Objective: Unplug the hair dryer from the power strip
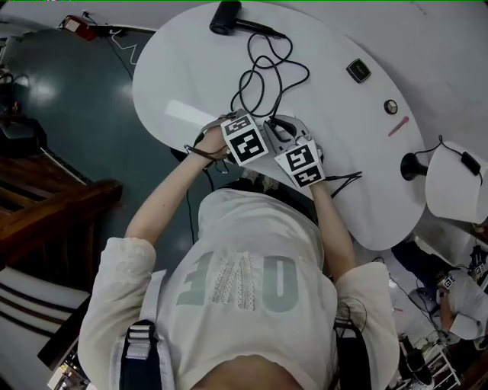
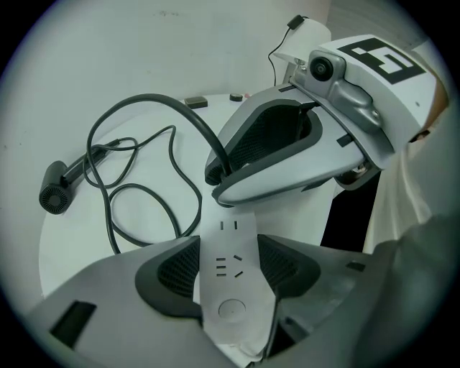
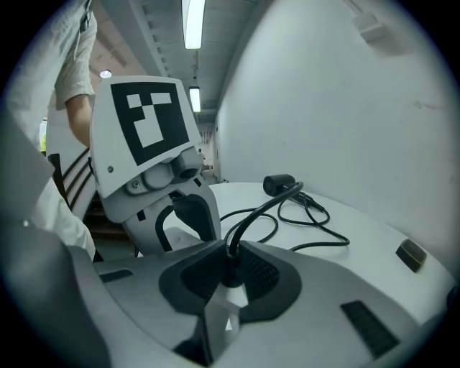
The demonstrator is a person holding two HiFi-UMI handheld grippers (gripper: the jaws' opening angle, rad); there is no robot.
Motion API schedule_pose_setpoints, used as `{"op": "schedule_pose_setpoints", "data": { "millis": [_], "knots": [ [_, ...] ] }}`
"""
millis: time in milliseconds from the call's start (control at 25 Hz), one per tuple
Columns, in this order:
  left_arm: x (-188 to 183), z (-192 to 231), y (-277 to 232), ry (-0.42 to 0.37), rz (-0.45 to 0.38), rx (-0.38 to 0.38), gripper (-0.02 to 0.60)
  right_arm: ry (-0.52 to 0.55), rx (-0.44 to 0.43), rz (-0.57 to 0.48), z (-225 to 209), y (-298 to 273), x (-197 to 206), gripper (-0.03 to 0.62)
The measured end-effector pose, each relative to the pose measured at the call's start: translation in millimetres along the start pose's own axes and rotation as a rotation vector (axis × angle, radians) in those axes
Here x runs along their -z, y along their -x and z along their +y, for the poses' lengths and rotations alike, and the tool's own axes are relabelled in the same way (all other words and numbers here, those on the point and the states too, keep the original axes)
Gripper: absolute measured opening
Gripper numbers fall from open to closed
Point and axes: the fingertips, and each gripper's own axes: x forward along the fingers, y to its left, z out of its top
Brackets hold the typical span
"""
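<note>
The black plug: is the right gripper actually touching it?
Touching. The right gripper view shows the right gripper with both pads pressed against the black plug, its cord rising between them.

A white desk (image 1: 191, 84) with a rounded outline stands against a plain pale wall (image 3: 345, 108). A dark teal floor (image 1: 69, 114) shows beyond the desk's left edge. Dark brown wooden furniture (image 1: 46, 217) sits on that floor, further left, and long tube lights (image 3: 192, 21) glow in a line along the ceiling.
</note>
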Motion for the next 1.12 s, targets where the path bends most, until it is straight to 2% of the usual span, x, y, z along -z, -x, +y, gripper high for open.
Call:
{"op": "schedule_pose_setpoints", "data": {
  "millis": [240, 440, 560, 600, 640, 680, 720, 760, 800, 840, 920, 1120],
  "knots": [
    [0, -1, -2, 0.001, 0.011, 0.016, 0.249, -0.026, 0.018, 0.019, -1, 1, -2, 0.051],
    [-2, 0, -7, 0.023, 0.043, 0.043, 0.252, -0.04, -0.018, 0.048, -6, 1, -2, 0.048],
    [-1, 0, -11, 0.029, 0.072, 0.032, 0.253, -0.112, -0.036, 0.04, -8, 1, 0, 0.046],
    [0, 0, -12, 0.03, 0.077, 0.027, 0.255, -0.163, -0.045, -0.003, -10, 4, -7, 0.046],
    [0, -1, -12, 0.023, 0.079, 0.021, 0.255, -0.232, -0.055, -0.102, -18, 13, -27, 0.044],
    [1, -1, -13, 0.01, 0.079, 0.013, 0.255, -0.304, -0.06, -0.258, -34, 30, -66, 0.043],
    [2, -1, -13, -0.002, 0.076, 0.006, 0.253, -0.333, -0.053, -0.422, -56, 51, -119, 0.041],
    [2, 0, -12, -0.007, 0.069, 0.003, 0.254, -0.286, -0.031, -0.535, -79, 70, -171, 0.041],
    [2, 1, -11, -0.006, 0.062, 0.003, 0.253, -0.195, -0.009, -0.579, -96, 83, -211, 0.041],
    [3, -1, -11, 0.0, 0.055, 0.006, 0.253, -0.116, 0.002, -0.581, -105, 91, -233, 0.041],
    [4, -5, -12, 0.012, 0.048, 0.012, 0.255, -0.055, 0.003, -0.571, -112, 101, -244, 0.041],
    [2, -1, -12, 0.021, 0.047, 0.001, 0.255, -0.106, 0.003, -0.554, -116, 99, -225, 0.043]
  ]
}}
